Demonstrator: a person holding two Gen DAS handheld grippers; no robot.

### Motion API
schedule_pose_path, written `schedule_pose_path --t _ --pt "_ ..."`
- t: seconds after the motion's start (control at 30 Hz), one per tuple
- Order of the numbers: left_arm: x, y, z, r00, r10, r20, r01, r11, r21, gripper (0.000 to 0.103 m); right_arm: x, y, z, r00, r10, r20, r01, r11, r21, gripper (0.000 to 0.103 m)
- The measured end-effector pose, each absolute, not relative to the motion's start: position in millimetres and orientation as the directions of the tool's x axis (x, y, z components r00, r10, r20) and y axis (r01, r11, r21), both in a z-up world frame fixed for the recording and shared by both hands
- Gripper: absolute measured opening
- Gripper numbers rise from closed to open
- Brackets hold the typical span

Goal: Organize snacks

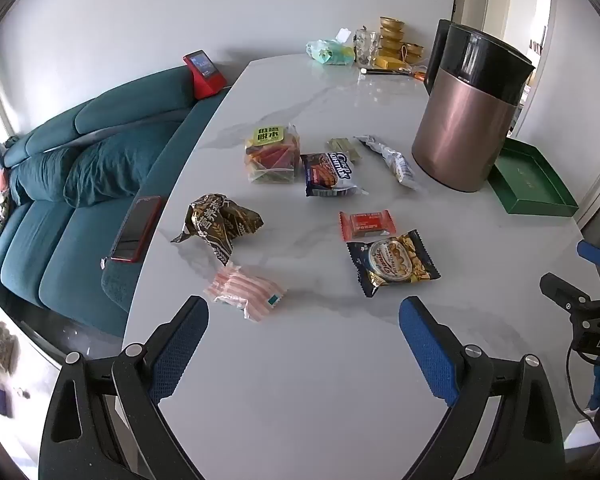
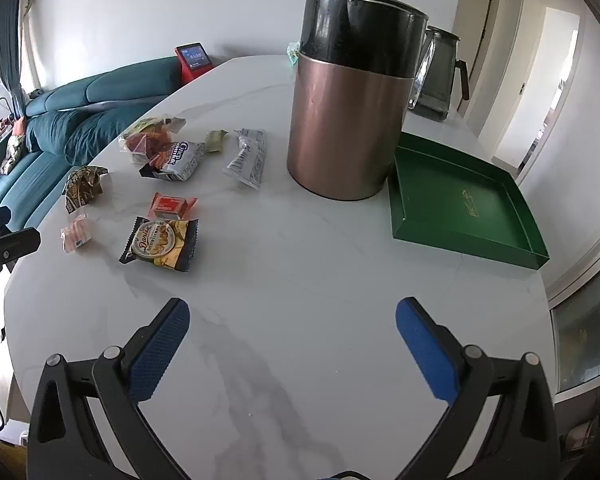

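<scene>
Left wrist view: the left gripper (image 1: 303, 334) is wide open and empty; the pink striped packet (image 1: 242, 293) lies just ahead on the surface (image 1: 320, 400), probably light and crinkly, best pinched across its middle.

Right wrist view: the right gripper (image 2: 292, 338) also stands open, empty; the biscuit packet (image 2: 162, 244) is far left, the green tray (image 2: 460, 204) on the right

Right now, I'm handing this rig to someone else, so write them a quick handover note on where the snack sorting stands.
Left gripper: open, empty, above the table near the pink striped packet.
Right gripper: open, empty, over bare tabletop.
Snacks: all loose left of the copper canister, including the Danisa cookie pack, red wafer, brown bag and white wrapper.
Green tray: empty, right of the canister; probably the destination.
Done: nothing.
Left: every snack still to be moved.
</scene>
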State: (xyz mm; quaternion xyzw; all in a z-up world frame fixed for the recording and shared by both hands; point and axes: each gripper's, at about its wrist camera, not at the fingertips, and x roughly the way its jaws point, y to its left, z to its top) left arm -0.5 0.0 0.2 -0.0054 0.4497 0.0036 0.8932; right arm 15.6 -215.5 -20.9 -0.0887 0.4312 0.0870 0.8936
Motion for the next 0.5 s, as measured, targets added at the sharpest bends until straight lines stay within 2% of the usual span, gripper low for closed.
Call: schedule_pose_path --t 0.5 --pt "0.1 -2.9 -2.7 0.585 -0.001 -0.811 -0.008 1.0 -0.007 0.094 15.5 -213.8 -22.0 0.611 0.078 -0.788 -0.231 0.969 -0.082 0.103"
